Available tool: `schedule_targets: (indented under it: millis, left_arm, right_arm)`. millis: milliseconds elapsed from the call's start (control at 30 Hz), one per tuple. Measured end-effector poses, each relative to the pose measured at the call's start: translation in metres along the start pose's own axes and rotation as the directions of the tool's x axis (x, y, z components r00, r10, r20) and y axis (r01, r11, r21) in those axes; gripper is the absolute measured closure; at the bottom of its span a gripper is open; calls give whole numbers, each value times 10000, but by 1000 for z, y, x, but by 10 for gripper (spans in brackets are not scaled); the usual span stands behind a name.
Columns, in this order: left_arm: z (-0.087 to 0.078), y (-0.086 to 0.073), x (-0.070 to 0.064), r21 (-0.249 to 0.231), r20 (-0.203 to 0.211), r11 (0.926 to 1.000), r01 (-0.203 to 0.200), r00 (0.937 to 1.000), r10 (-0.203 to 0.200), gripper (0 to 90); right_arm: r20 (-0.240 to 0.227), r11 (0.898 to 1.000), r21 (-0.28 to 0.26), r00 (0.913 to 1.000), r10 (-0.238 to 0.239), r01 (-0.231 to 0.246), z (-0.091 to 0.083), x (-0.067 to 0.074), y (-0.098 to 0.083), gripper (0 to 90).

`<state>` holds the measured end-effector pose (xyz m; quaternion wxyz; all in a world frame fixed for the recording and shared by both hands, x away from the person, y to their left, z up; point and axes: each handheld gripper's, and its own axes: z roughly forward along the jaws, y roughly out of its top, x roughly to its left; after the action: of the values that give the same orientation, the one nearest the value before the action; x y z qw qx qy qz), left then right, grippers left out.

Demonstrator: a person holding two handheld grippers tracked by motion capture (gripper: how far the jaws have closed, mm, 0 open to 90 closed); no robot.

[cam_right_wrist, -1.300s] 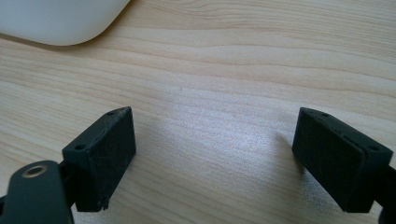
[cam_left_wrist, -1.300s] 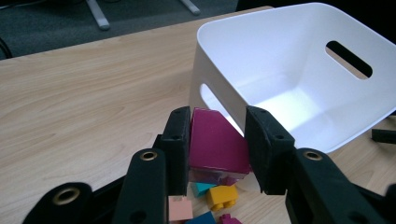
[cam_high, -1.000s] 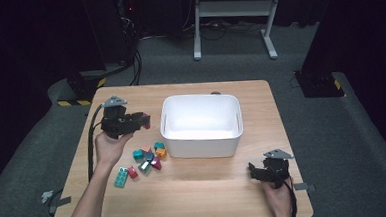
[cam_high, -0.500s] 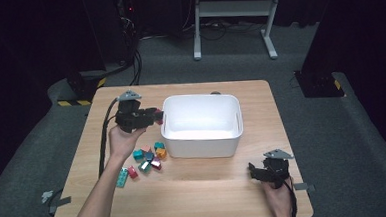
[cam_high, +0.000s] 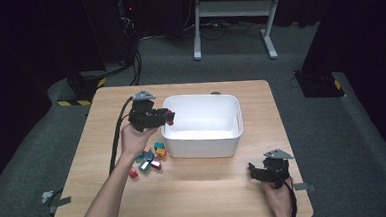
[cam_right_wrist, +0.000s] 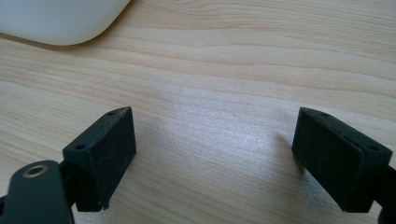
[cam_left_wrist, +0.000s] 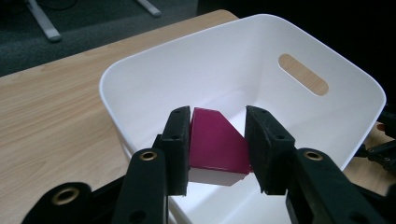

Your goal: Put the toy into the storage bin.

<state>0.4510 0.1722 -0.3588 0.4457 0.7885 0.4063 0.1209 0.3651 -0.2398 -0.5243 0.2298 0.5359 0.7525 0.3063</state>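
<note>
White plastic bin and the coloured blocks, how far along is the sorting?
Nothing looks done yet: the white plastic bin shows no blocks inside. In hand: the left gripper holds a magenta wedge-shaped block over the bin's rim. Left: the small coloured blocks on the wooden table. The right gripper rests open there.

1. A bin (cam_high: 201, 122) sits on the table (cam_high: 210, 187), near its middle.
2. Your left gripper (cam_high: 167, 117) hangs over the bin's left rim, a block (cam_left_wrist: 217, 140) between its jaws.
3. A cluster of small blocks (cam_high: 148, 160) lies on the table just left of the bin's near corner.
4. Your right gripper (cam_high: 254, 171) rests near the table's front right edge, well apart from the bin.
</note>
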Motion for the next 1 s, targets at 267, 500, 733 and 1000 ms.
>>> schedule_targets:
  millis: [267, 500, 733, 1000]
  left_arm:
    - [16, 2, -7, 185, -31, 9991, -391, 9992, 391, 549]
    - [13, 2, -7, 91, -173, 9990, -429, 9989, 431, 354]
    - [-5, -5, -2, -327, -253, 9990, -292, 9993, 284, 288]
    - [-31, -17, 7, -640, -539, 9978, -145, 9985, 111, 241]
  right_arm:
    - [3, 10000, 0, 10000, -2, 2, 0, 0, 0, 132]
    - [2, 10000, 0, 10000, -5, 5, 0, 0, 0, 133]
    - [2, 10000, 0, 10000, -6, 6, 0, 0, 0, 133]
    - [3, 10000, -1, 10000, -3, 3, 0, 0, 0, 133]
